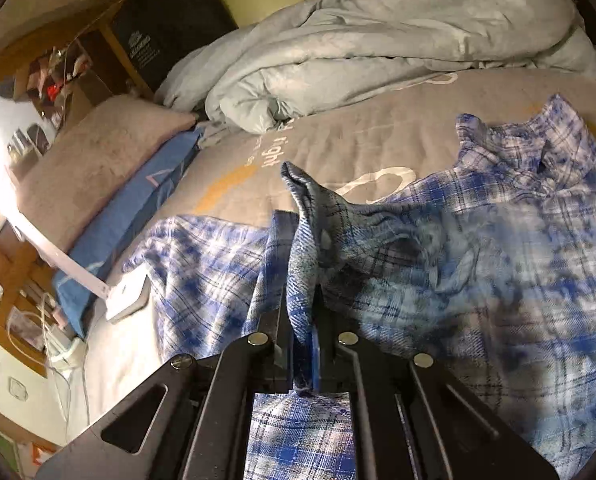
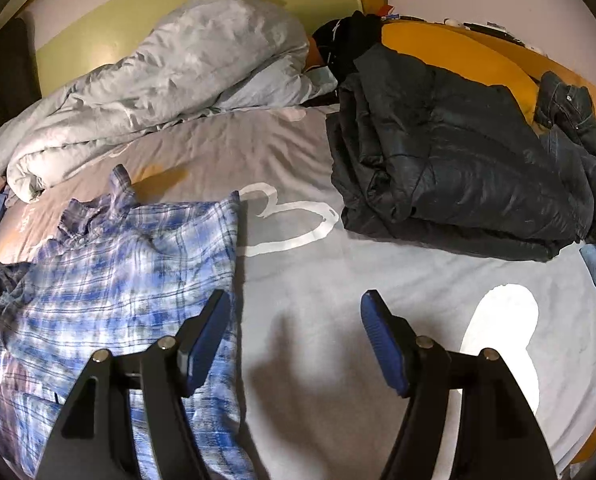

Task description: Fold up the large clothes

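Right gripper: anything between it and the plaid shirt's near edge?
Nothing visible. The right gripper stands open over bare sheet, with the plaid shirt right beside its left finger. The dark jacket lies farther back, clear of that path.

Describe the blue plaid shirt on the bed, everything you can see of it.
The plaid shirt is blue, white and grey checked, a soft woven flannel by its look. It lies spread and rumpled on the grey bedsheet, collar toward the heaped pale duvet, its right edge folded straight. The left gripper is shut on a bunched fold, which stands up past the fingers. The right gripper is open, its left finger over the shirt's edge; contact is unclear.
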`<control>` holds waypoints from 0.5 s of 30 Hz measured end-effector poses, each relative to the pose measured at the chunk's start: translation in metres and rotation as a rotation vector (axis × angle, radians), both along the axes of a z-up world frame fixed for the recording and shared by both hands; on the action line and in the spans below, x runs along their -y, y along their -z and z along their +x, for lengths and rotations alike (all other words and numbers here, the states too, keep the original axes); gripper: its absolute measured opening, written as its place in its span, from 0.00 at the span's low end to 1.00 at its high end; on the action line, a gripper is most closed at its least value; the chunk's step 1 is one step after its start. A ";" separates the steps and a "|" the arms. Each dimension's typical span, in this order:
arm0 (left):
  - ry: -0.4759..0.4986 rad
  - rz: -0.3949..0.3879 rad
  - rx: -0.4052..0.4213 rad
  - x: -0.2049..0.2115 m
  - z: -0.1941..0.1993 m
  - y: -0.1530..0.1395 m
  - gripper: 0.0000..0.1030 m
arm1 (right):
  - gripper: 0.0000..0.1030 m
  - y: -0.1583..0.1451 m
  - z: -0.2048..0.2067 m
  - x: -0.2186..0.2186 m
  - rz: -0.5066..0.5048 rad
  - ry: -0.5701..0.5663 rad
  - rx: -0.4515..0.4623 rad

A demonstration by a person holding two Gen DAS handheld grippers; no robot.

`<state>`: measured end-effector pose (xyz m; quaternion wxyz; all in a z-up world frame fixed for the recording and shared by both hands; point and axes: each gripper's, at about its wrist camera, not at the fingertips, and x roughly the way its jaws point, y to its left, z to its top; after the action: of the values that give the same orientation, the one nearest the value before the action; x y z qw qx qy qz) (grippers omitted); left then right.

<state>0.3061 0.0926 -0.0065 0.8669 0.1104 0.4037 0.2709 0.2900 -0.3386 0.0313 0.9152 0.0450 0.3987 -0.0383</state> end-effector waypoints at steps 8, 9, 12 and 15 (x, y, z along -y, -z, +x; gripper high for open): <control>0.056 -0.087 0.099 -0.021 -0.026 -0.020 0.50 | 0.65 -0.002 -0.003 -0.005 0.000 -0.020 0.013; 0.069 -0.120 0.120 -0.025 -0.033 -0.026 0.51 | 0.66 -0.004 -0.005 -0.006 0.004 -0.026 0.021; 0.101 -0.178 0.171 -0.035 -0.059 -0.041 0.57 | 0.70 -0.009 -0.010 -0.012 0.011 -0.051 0.057; 0.134 -0.203 0.214 -0.043 -0.087 -0.053 0.69 | 0.72 -0.017 -0.017 -0.020 -0.013 -0.078 0.109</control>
<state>0.2189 0.1360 0.0463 0.9278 0.0194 0.3261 0.1803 0.2726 -0.3182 0.0485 0.9366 0.0257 0.3493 -0.0026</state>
